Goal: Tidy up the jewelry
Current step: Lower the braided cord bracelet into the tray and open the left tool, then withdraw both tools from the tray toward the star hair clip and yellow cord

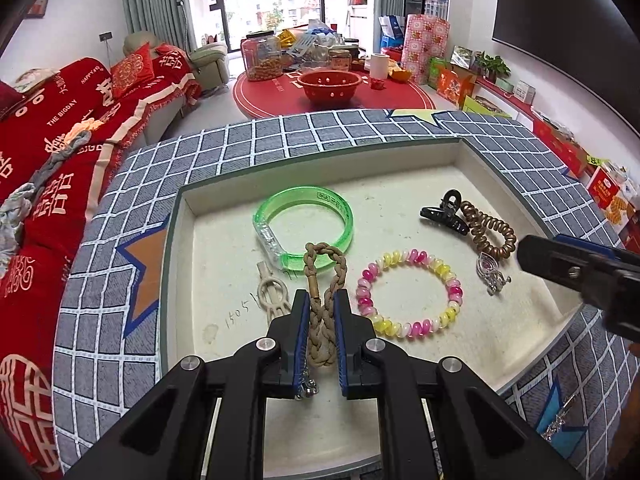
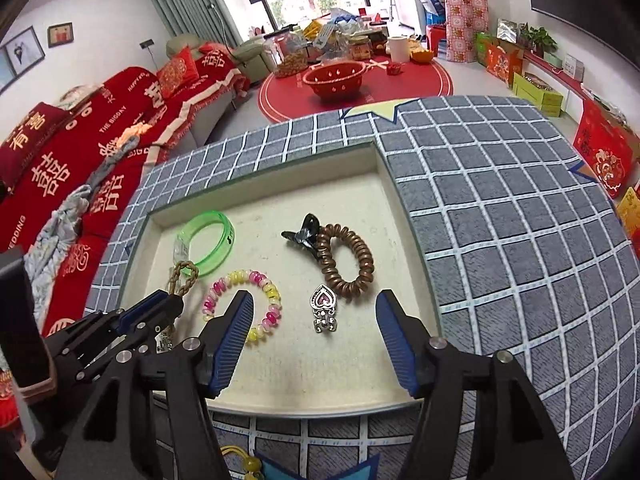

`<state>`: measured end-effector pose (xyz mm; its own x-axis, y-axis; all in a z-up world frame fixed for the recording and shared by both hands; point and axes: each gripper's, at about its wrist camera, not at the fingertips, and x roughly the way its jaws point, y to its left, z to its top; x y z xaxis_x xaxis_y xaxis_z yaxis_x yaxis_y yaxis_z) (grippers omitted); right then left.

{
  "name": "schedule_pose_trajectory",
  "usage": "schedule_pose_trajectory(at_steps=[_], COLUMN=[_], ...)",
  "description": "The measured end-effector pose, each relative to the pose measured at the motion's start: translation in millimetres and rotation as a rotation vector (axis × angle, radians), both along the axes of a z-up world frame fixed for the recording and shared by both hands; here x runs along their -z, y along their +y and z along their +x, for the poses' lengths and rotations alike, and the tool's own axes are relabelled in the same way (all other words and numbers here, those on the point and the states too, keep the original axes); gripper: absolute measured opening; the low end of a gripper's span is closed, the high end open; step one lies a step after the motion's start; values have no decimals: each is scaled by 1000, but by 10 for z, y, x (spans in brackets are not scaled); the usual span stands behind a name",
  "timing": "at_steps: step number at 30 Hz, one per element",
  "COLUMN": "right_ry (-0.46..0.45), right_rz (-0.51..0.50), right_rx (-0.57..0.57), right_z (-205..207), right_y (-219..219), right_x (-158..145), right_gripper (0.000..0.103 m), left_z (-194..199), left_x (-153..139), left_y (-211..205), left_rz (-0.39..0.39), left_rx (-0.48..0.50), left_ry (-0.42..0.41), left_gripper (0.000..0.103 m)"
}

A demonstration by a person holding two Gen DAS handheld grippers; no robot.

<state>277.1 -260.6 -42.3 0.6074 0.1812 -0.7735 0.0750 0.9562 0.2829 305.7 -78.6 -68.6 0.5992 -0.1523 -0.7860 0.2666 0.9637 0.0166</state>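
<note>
tan braided cord bracelet [image 1: 322, 312] runs between the pads of the left gripper [image 1: 322, 330], which is closed on its doubled strands; the free loop reaches forward past the fingertips and overlaps the near rim of the green translucent bangle [image 1: 306, 226]. the cord is soft, light and limp, so it will droop and swing once lifted; a small metal charm [image 1: 308, 388] hangs at its near end. a beige hair clip [image 1: 272, 300] lies just left of the left pad. all pieces rest in the cream felt-lined tray [image 1: 224, 240], which is sunk into a grey checked cloth [image 1: 120, 320].

to the right of the held cord lies the pink, yellow and white spiral hair tie [image 1: 412, 292]: springy, smooth, light, best taken across one side of the ring. the right gripper [image 2: 314, 338] stands with jaws wide apart and nothing pressed between them; the silver heart pendant [image 2: 324, 308] lies on the felt just ahead, between the two pads. the pendant is small, hard and probably slippery, so a grip across its flat sides looks safest. beyond it lies the bronze coil hair tie [image 2: 346, 264], stretchy and easy to hook, touching the black claw clip [image 2: 302, 234], rigid plastic, to be held by its body.
</note>
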Motion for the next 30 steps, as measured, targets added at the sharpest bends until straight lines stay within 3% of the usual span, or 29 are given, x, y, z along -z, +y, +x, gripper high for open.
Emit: schedule_pose_trajectory(at_steps=[9,12,14,19,22,24,27,28,30], right_ry=[-28,-35,-35,-26,-23,-33,-50,-53,-72], right_rz=[11,17,15,22,34,42,63,66,69], right_rx=[41,50,48,49,42,42,38,36,42], right_z=[-212,-276,-306,-358,-418,-479,-577,-598,-674], right_y=[-149,-184,-186,-196,-178,-160,-146,-146,-159], right_x=[-141,-169,-186,-185,-173,-184,-203,-208,-230], right_gripper=[68,68,68,69,85,85,95,102,103], left_z=[-8,-38,-98,-116,-168,-228,-328,-354,-447], left_x=[-69,-109,-184,-274,-308,-333,-367,-372,-400], left_y=[25,23,42,47,78,121,186,200,241], left_rz=[1,11,2,10,13,6,-20,-25,-28], left_rx=[-1,-22,-30,-18,-23,-29,-25,-23,-16], left_ry=[-14,-44,-100,-102,-104,-114,-113,-113,-117], left_gripper=[27,103,103,103,103,103,103,103,103])
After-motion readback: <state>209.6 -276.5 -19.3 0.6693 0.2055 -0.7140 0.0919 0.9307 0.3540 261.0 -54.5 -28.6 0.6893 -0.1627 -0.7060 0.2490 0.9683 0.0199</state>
